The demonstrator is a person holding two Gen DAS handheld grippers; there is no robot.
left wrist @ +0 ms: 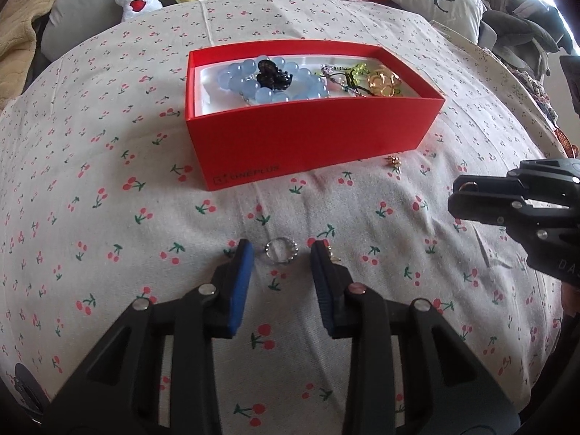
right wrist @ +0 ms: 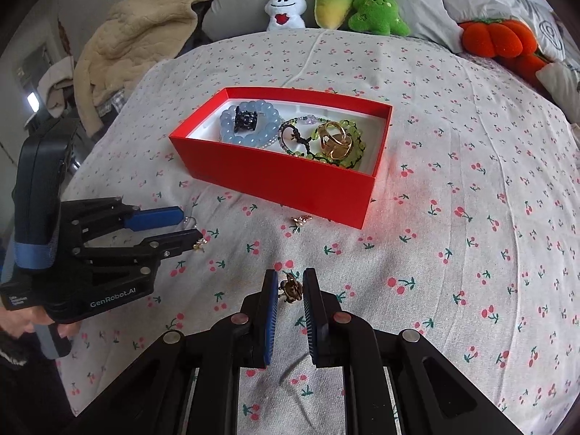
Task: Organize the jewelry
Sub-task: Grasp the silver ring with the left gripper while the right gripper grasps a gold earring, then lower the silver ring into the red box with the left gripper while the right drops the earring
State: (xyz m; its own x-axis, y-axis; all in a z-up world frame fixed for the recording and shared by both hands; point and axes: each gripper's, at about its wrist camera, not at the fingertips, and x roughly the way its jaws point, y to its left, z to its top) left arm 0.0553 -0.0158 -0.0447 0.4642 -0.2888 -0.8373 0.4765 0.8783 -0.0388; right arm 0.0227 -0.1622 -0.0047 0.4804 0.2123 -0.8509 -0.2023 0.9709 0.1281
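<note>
A red box (left wrist: 311, 141) (right wrist: 275, 177) on the cherry-print bedspread holds a blue bead bracelet (left wrist: 268, 79) (right wrist: 250, 123), a black charm, green beads and gold rings (right wrist: 335, 141). My left gripper (left wrist: 281, 250) (right wrist: 188, 224) is open, its fingers either side of a silver ring (left wrist: 280, 251) lying on the cloth. A small gold earring (left wrist: 335, 255) (right wrist: 199, 245) lies by its right finger. My right gripper (right wrist: 290, 282) (left wrist: 458, 195) is shut on a gold flower earring (right wrist: 290, 290), held above the cloth. Another gold earring (left wrist: 394, 162) (right wrist: 301, 221) lies in front of the box.
Plush toys (right wrist: 326, 3) and pillows line the far edge of the bed. An orange plush (right wrist: 500, 40) sits at the back right. A beige blanket (right wrist: 137, 36) is heaped at the back left.
</note>
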